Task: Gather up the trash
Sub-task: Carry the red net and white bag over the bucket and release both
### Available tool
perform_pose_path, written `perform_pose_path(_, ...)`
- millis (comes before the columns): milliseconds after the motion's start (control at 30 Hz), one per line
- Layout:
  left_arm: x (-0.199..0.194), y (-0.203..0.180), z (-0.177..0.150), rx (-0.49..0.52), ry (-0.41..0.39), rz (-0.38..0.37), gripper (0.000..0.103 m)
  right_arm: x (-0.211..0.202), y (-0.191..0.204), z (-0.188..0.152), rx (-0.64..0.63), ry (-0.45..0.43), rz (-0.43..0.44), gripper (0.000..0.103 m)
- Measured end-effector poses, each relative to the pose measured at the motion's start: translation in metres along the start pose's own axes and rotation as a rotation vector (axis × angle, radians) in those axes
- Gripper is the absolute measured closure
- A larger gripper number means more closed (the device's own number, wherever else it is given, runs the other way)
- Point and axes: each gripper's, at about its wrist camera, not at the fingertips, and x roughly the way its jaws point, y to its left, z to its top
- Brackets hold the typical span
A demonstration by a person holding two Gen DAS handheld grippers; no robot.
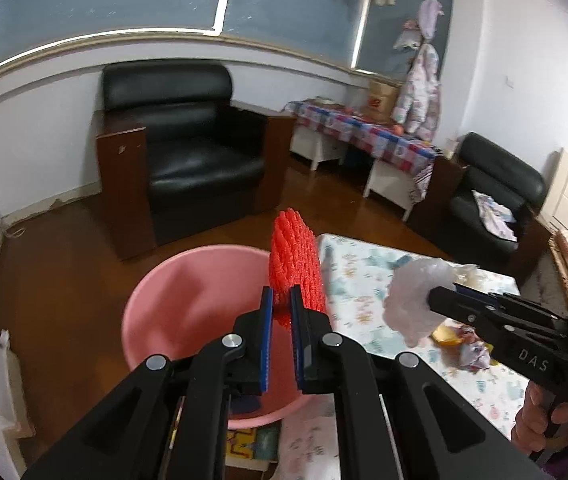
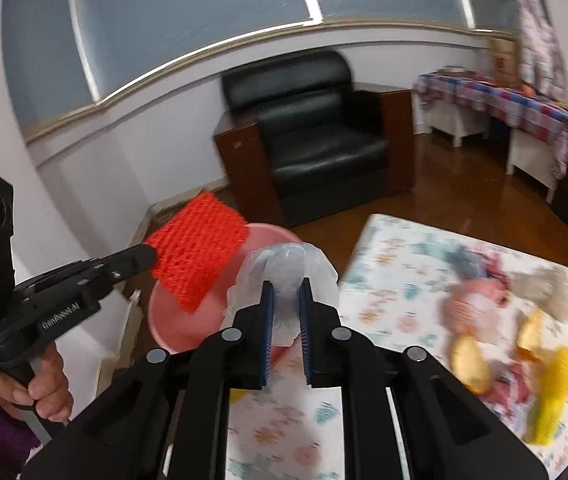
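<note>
Plainly, the right gripper point(image 1: 440, 292) carries the letters "DAS" on its black body, and the left gripper point(image 2: 151, 256) reads "GenRobot.AI". The left gripper is clamped on a bright red foam net point(image 1: 294, 264), ribbed and mesh-like, held above the pink basin point(image 1: 171, 300). The right gripper pinches a crumpled clear plastic bag point(image 2: 288, 272) beside the basin, over the edge of the patterned tablecloth point(image 2: 404, 280).

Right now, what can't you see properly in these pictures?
- Pink basin: its near rim is hidden behind the left gripper in the left wrist view.
- Trash on the table: blurred in the right wrist view, too smeared to name.
- Plastic bag: whatever is inside cannot be made out.
</note>
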Motion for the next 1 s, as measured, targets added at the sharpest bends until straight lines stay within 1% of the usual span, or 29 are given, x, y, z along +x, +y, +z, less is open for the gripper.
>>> perform_pose_path(100,0.005,0.015,-0.006,-0.017,0.031,0.034,0.095,0.022,0.019,0.004,-0.041,0.041,0.032,0.090)
perform_pose_path(233,0.012,0.029,-0.016,-0.040,0.071,0.070,0.095,0.048,0.037,-0.001,-0.081,0.091,0.047,0.090)
perform_pose_path(400,0.020,0.040,-0.025,-0.056,0.104,0.096,0.095,0.071,0.045,-0.010,-0.070,0.146,0.056,0.090)
perform_pose_path(633,0.034,0.046,-0.032,-0.070,0.148,0.116,0.094,0.085,0.043,-0.017,-0.046,0.179,0.050,0.090)
perform_pose_path(667,0.035,0.046,-0.032,-0.070,0.151,0.118,0.093,0.086,0.042,-0.017,-0.043,0.180,0.049,0.089)
perform_pose_path(733,0.036,0.044,-0.031,-0.067,0.151,0.130,0.091,0.087,0.040,-0.017,-0.028,0.186,0.056,0.083)
perform_pose_path(800,0.035,0.042,-0.030,-0.061,0.146,0.137,0.083,0.087,0.037,-0.016,-0.012,0.182,0.063,0.066)
perform_pose_path(833,0.034,0.041,-0.030,-0.059,0.143,0.140,0.074,0.086,0.036,-0.016,-0.007,0.177,0.067,0.064)
perform_pose_path(867,0.032,0.040,-0.029,-0.056,0.135,0.149,0.070,0.085,0.036,-0.015,-0.001,0.169,0.076,0.063)
perform_pose_path(1000,0.028,0.041,-0.027,-0.063,0.124,0.160,0.069,0.079,0.028,-0.013,0.013,0.155,0.080,0.062)
